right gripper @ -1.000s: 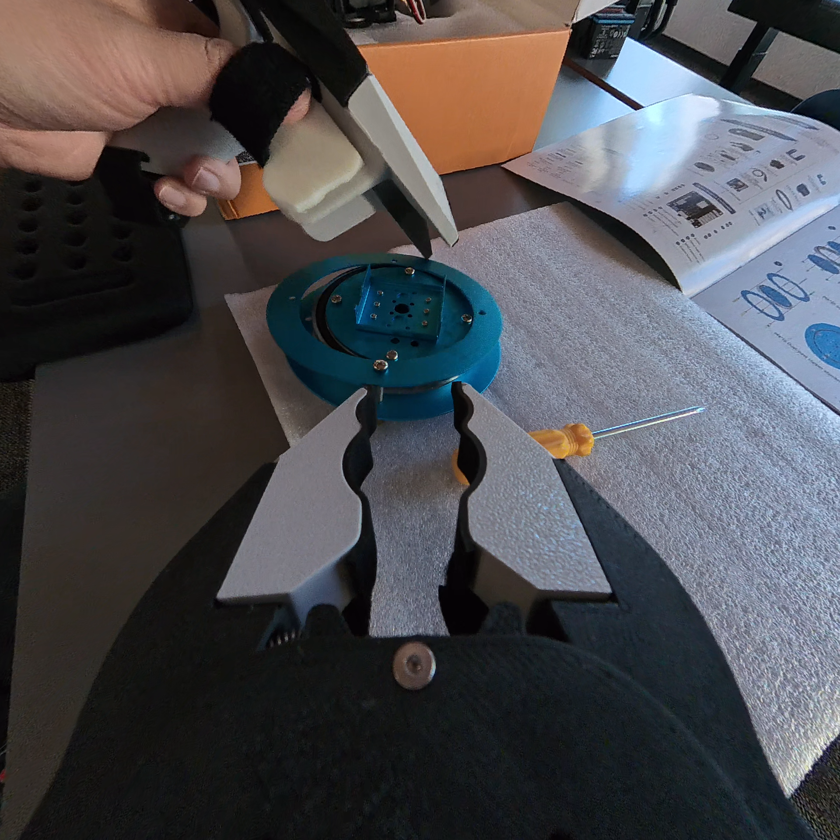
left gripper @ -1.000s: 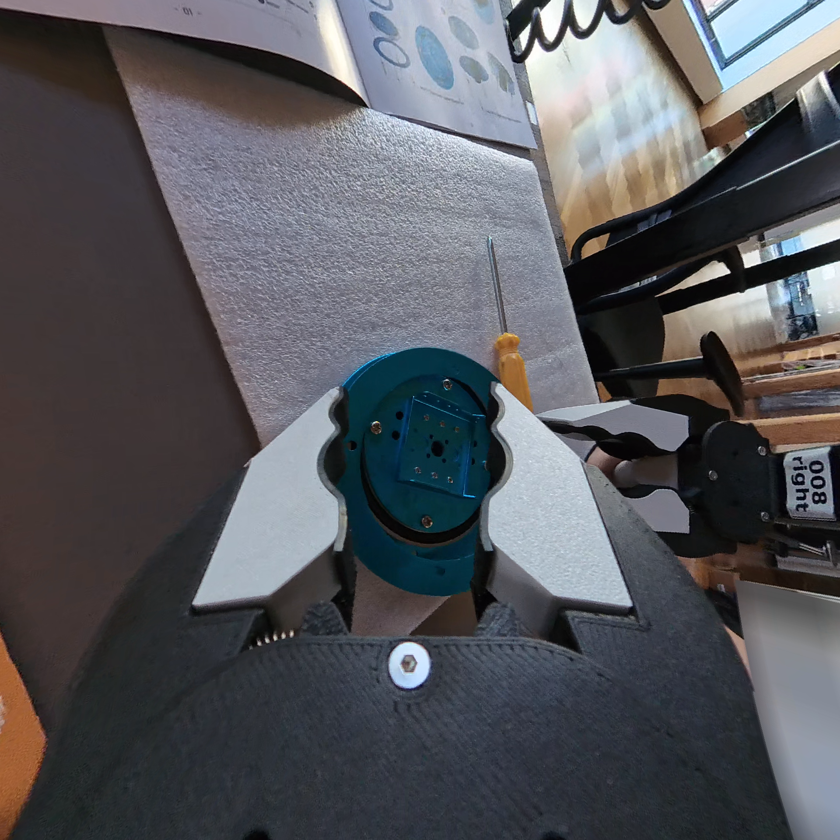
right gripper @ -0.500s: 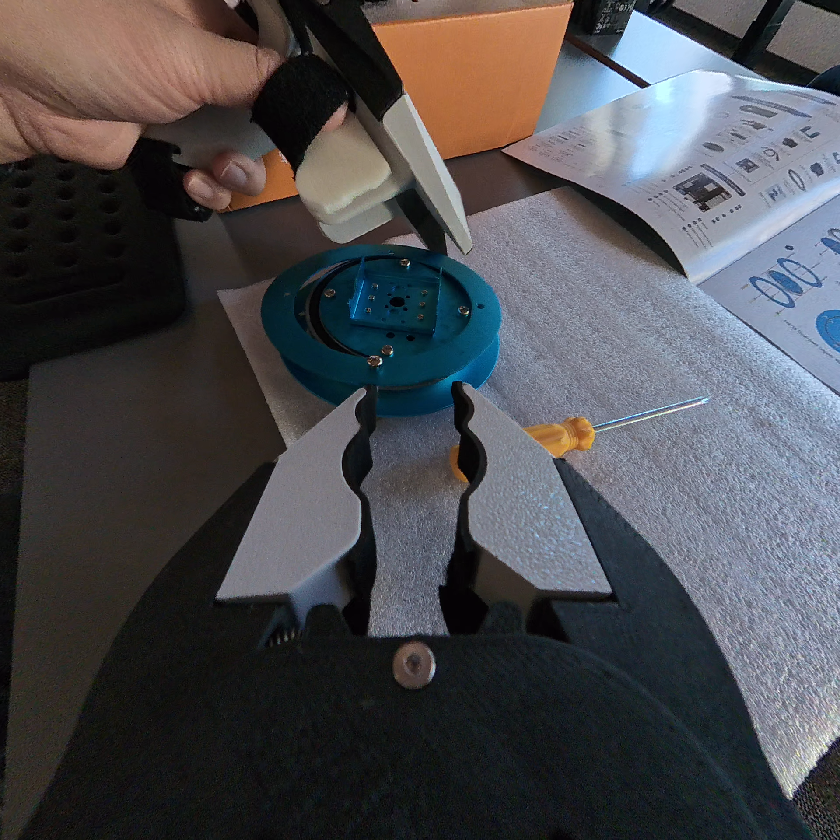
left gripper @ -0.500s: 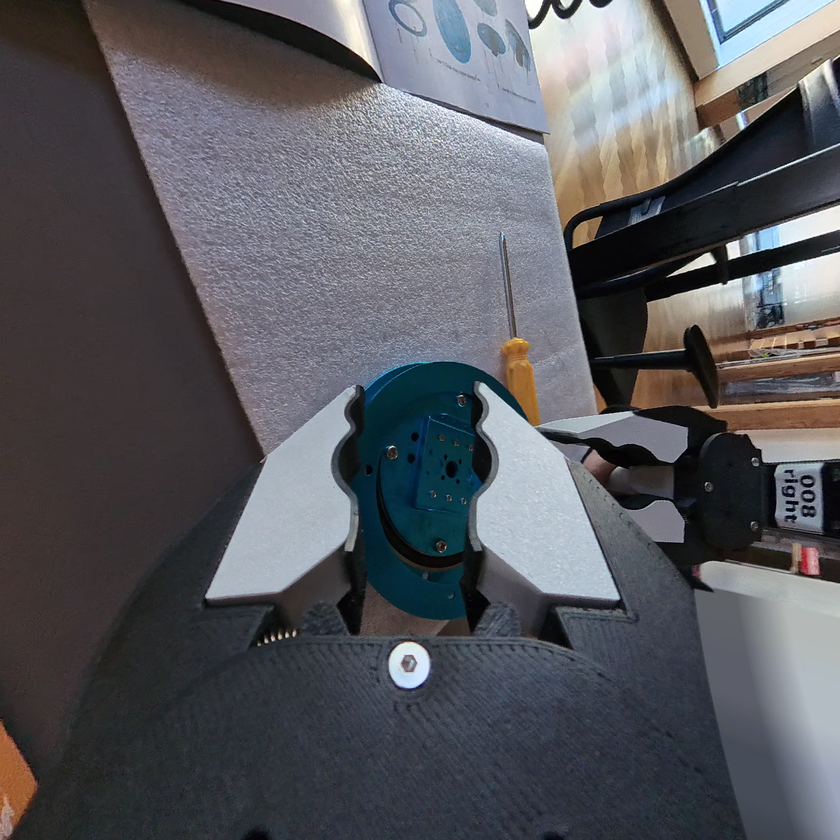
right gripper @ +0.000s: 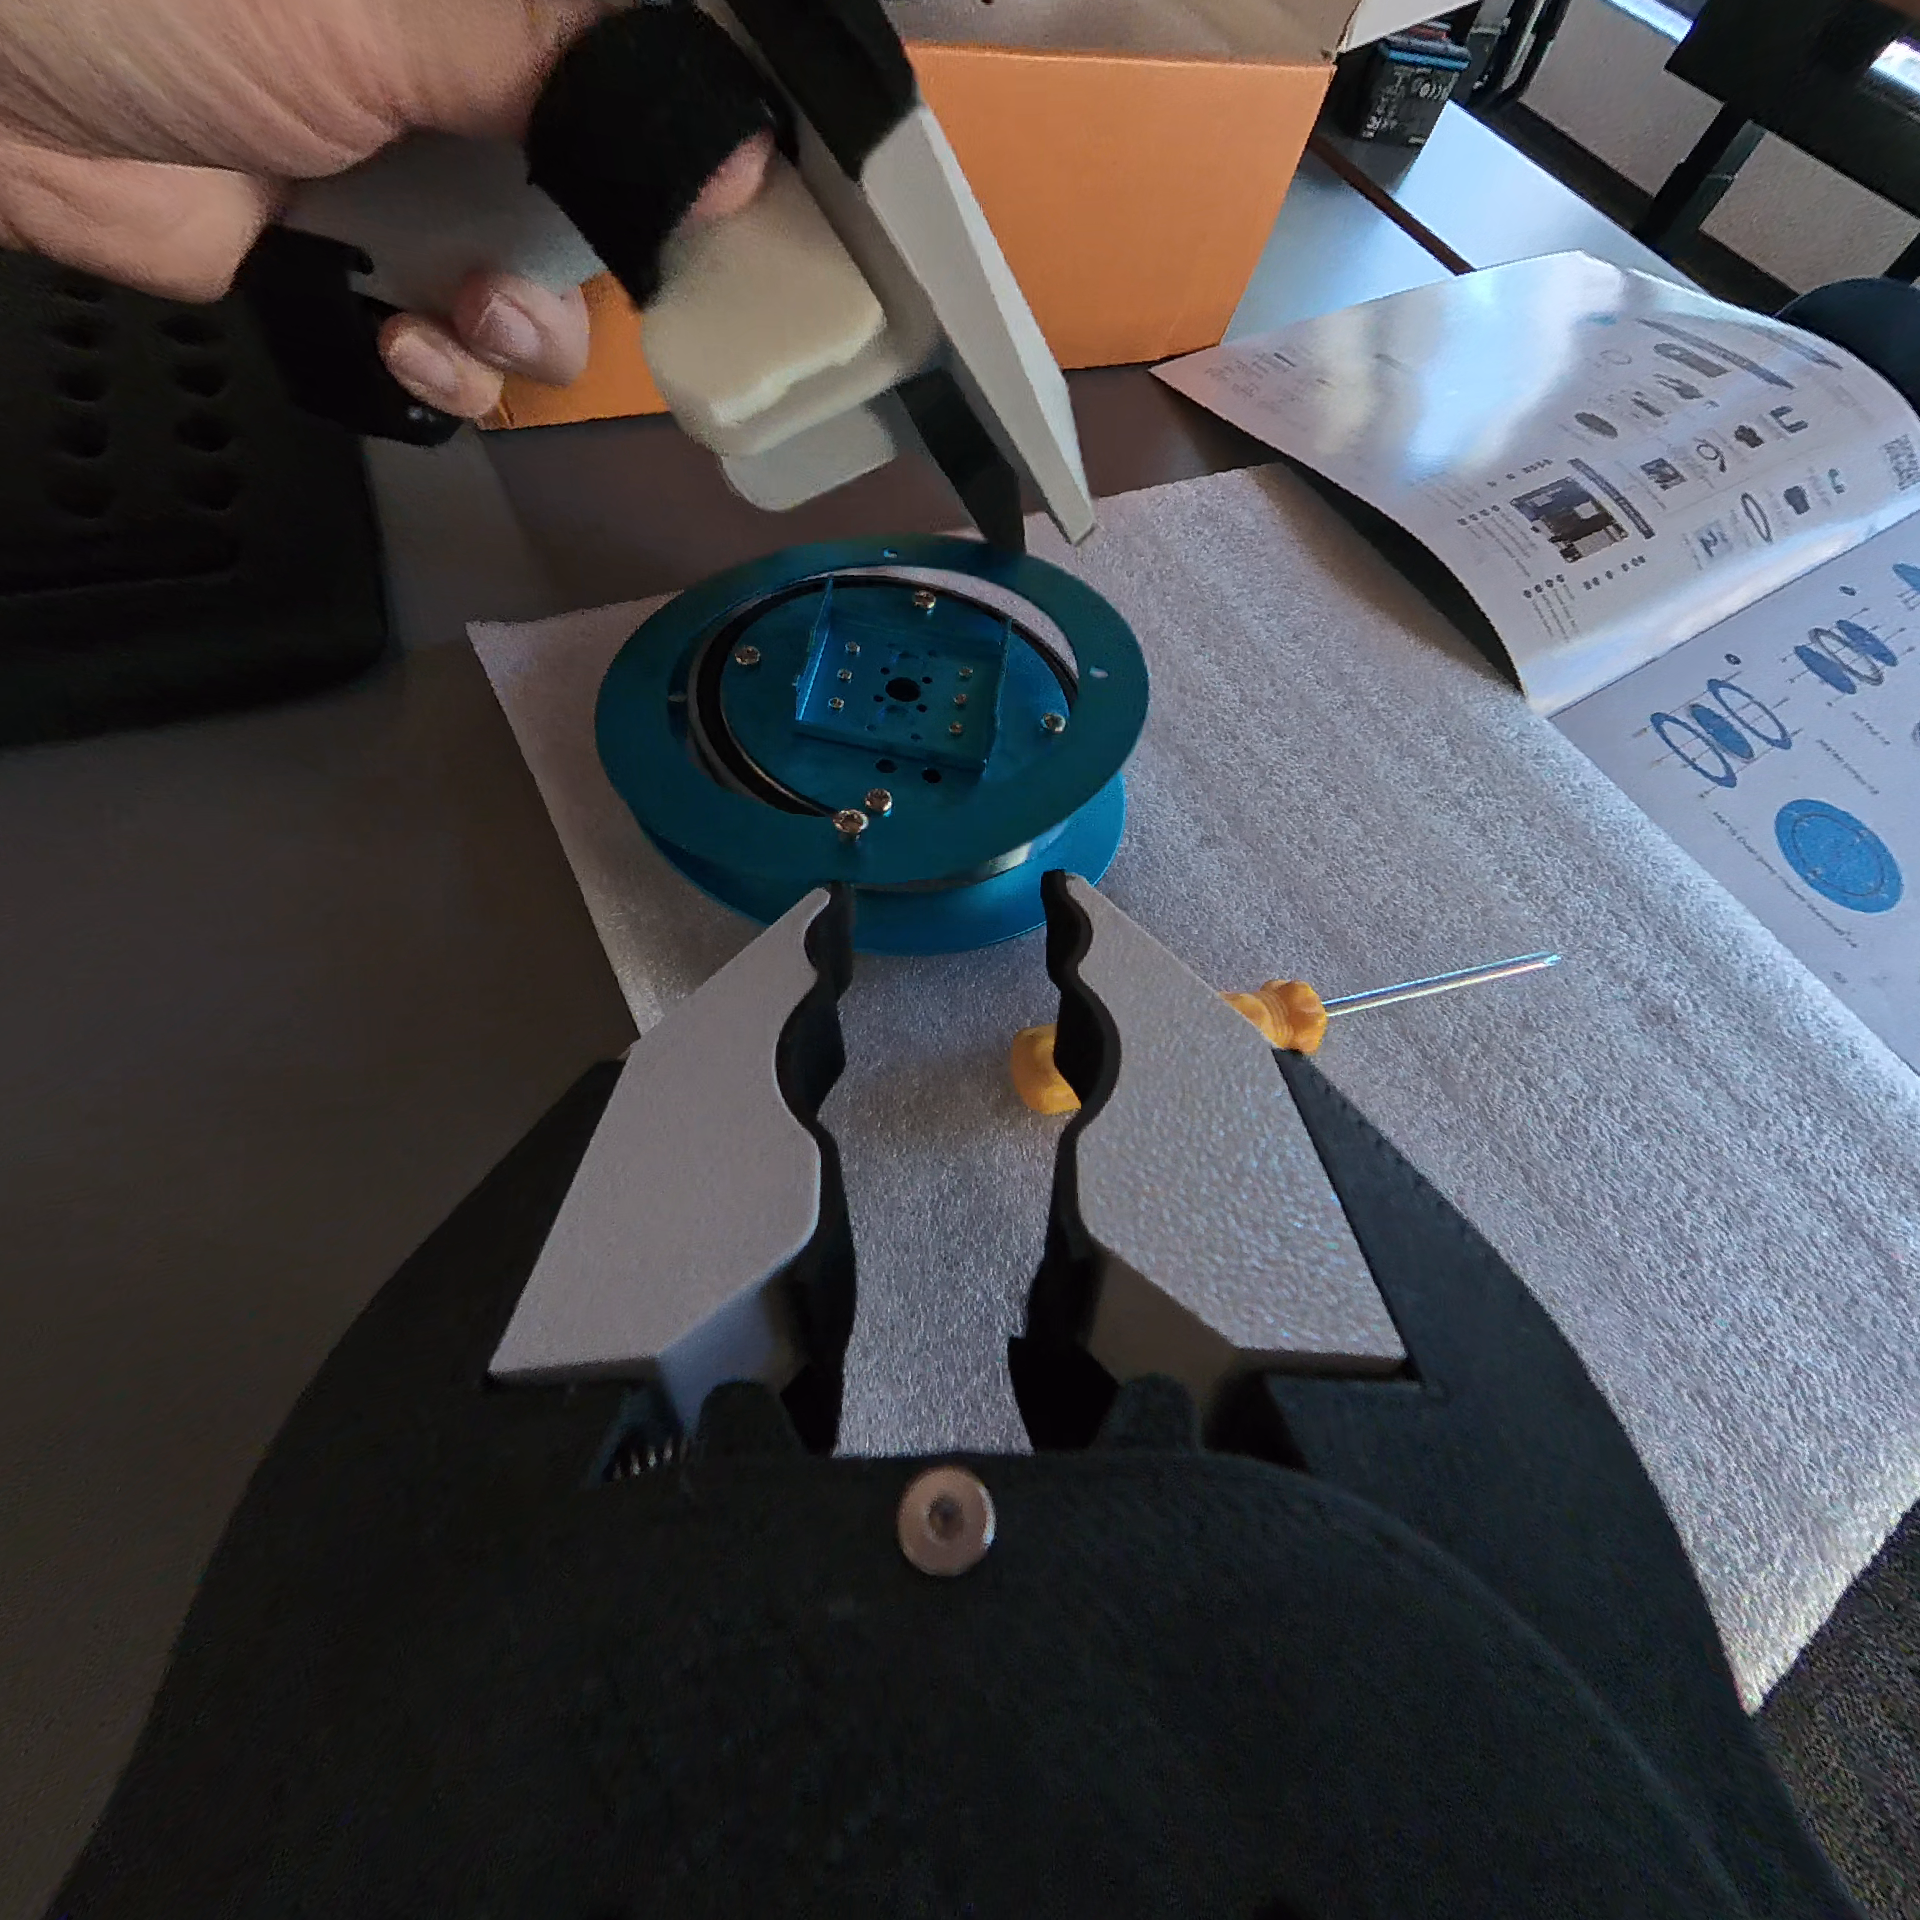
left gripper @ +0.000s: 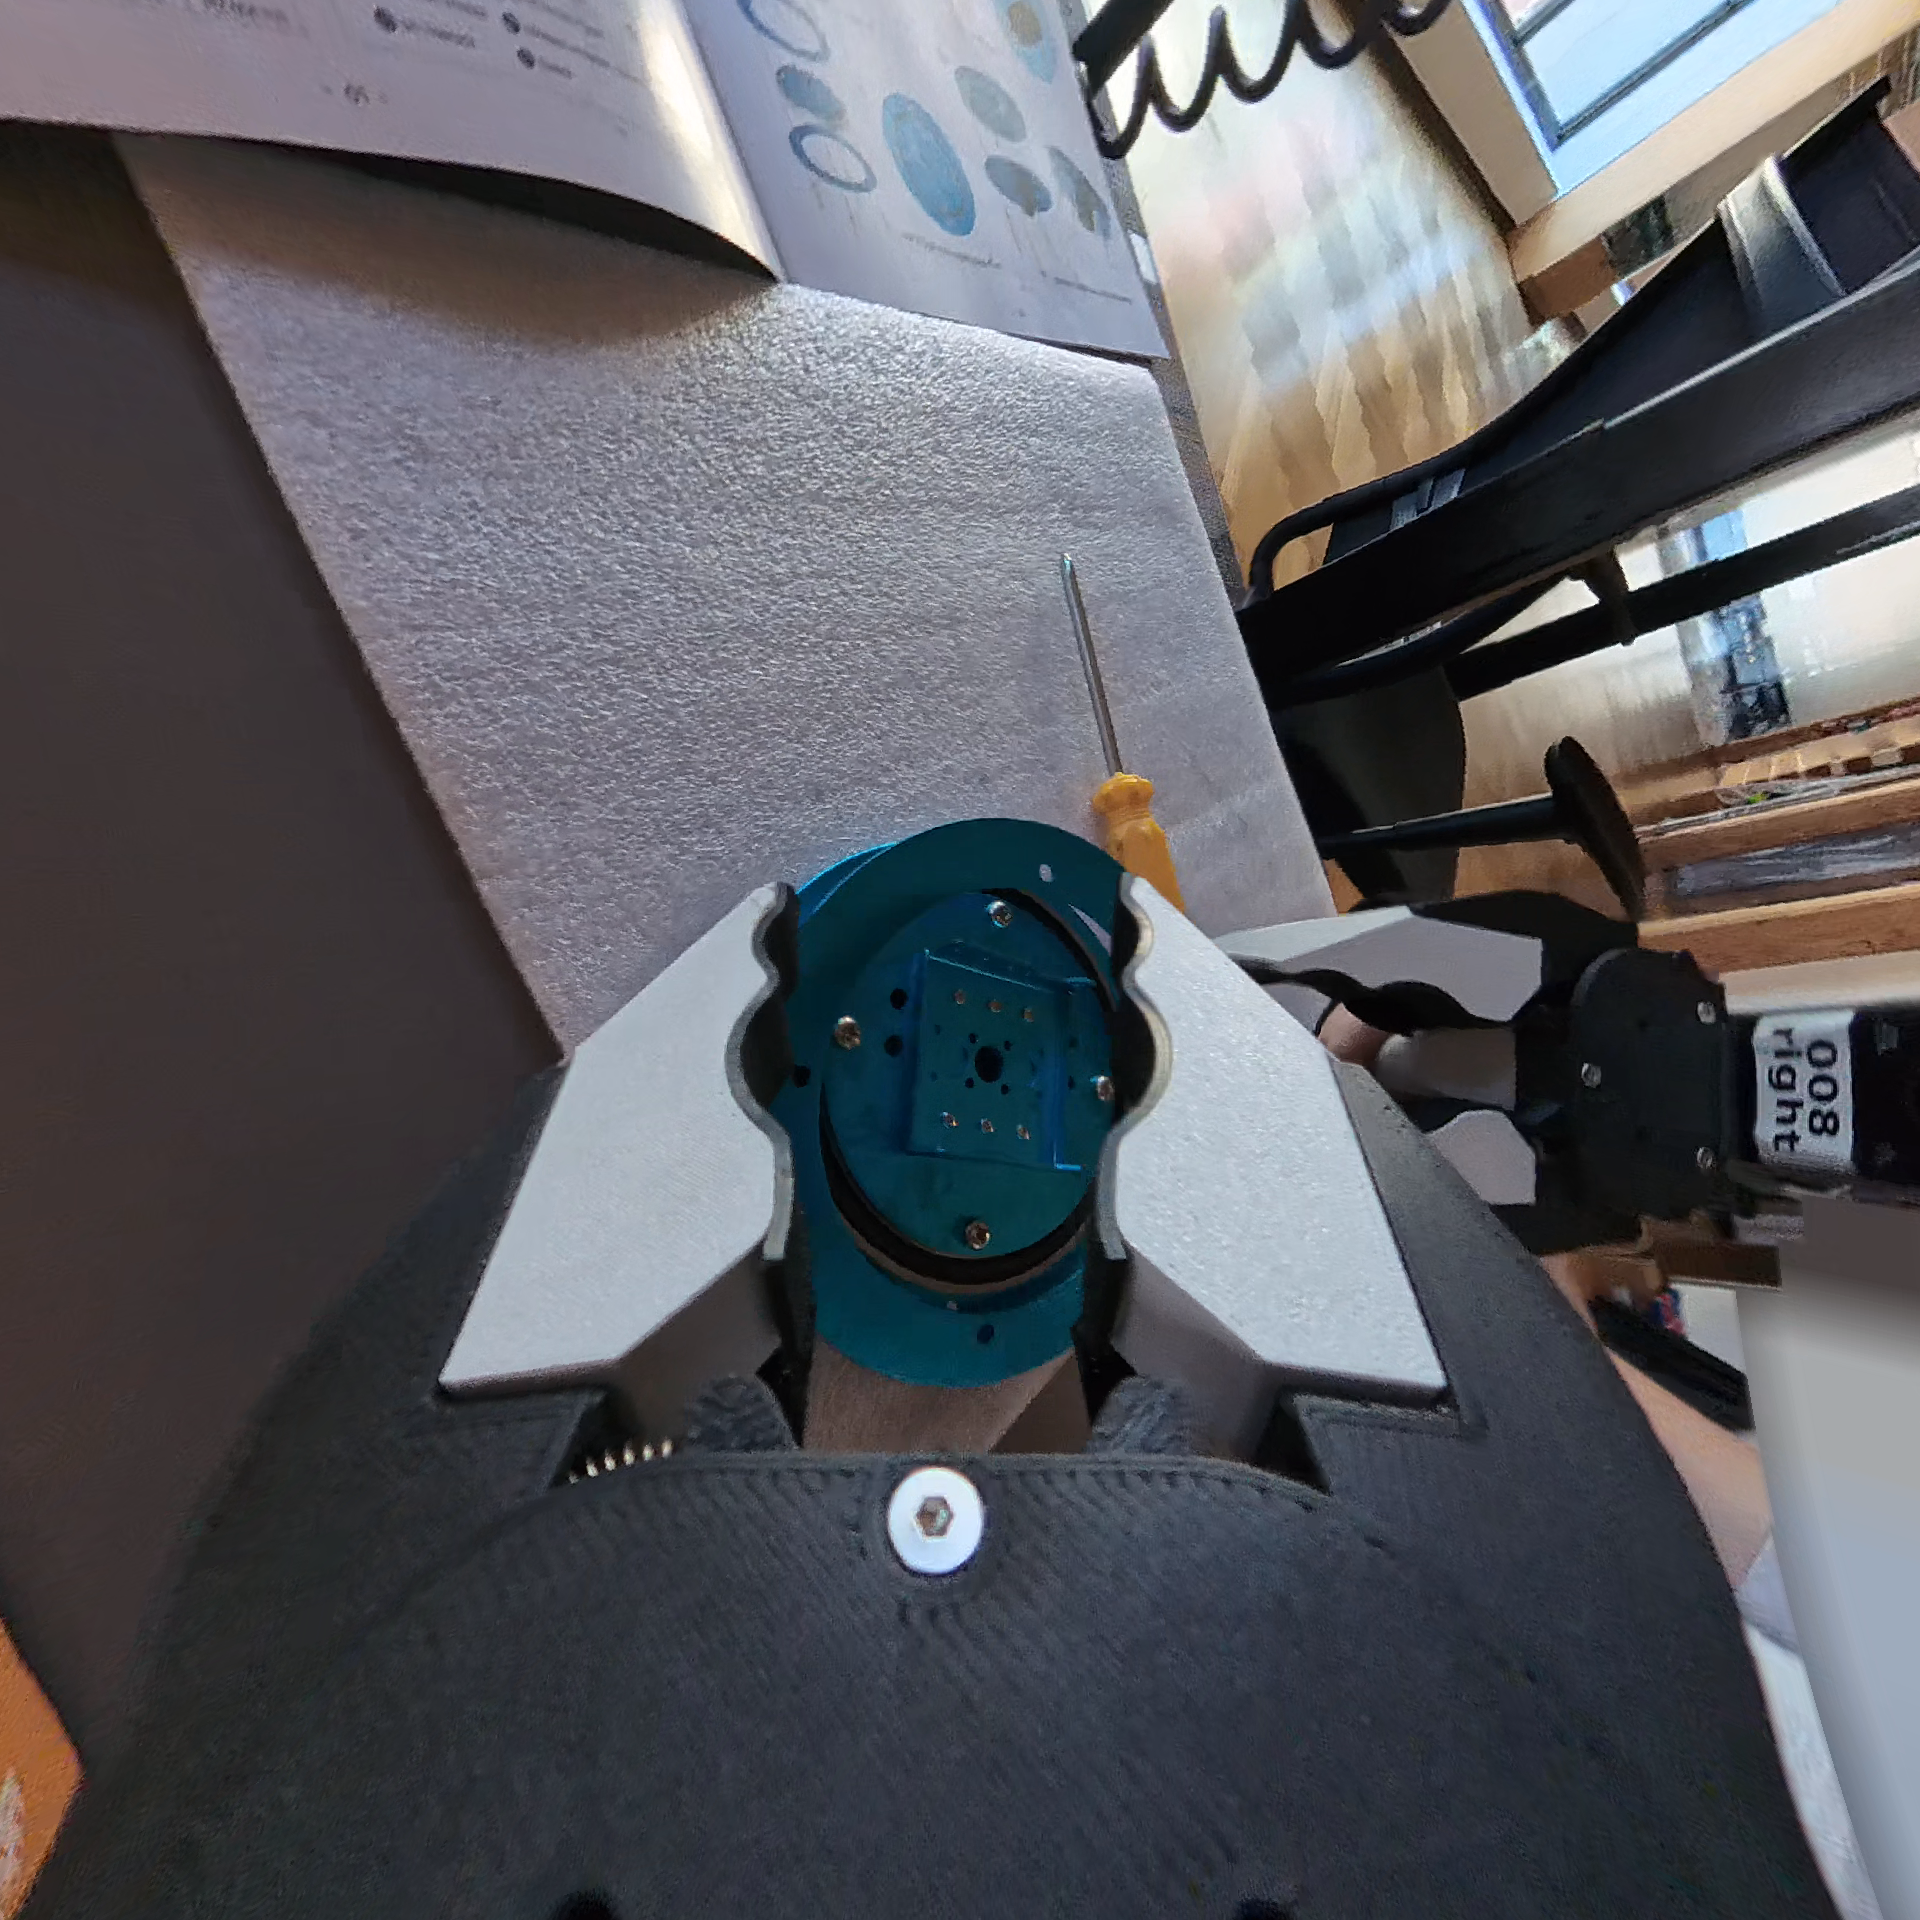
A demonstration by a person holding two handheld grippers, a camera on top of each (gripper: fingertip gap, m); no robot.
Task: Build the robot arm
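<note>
A blue metal disc assembly (right gripper: pixel 873 727) with a square bracket in its middle lies on a white foam sheet (right gripper: pixel 1455 1091). My left gripper (left gripper: pixel 956 904) is above the disc (left gripper: pixel 966 1091), jaws open, with the disc showing between the fingers. In the right wrist view the left gripper's tips (right gripper: pixel 1039 525) are at the disc's far rim; I cannot tell if they touch it. My right gripper (right gripper: pixel 945 894) is open and empty, with its tips just short of the disc's near edge. It also shows in the left wrist view (left gripper: pixel 1299 997). A yellow-handled screwdriver (right gripper: pixel 1278 1013) lies beside its right finger.
An open booklet (right gripper: pixel 1558 416) lies at the sheet's far right. An orange cardboard box (right gripper: pixel 1122 187) stands behind the disc and a black foam tray (right gripper: pixel 156 499) at the left. A hand (right gripper: pixel 260 104) holds the left gripper. The screwdriver (left gripper: pixel 1132 821) lies near the table's edge. The gap from one gripper's tips to the other's is roughly 9 cm. Between my right fingertips and the yellow-handled screwdriver (right gripper: pixel 1278 1013) there is roughly 6 cm. It turns up in the left wrist view (left gripper: pixel 1136 802) as well.
The left jaws narrowed over the disc, then widened again. The left gripper shifted rightward along the disc's far rim. The right gripper has barely moved.
</note>
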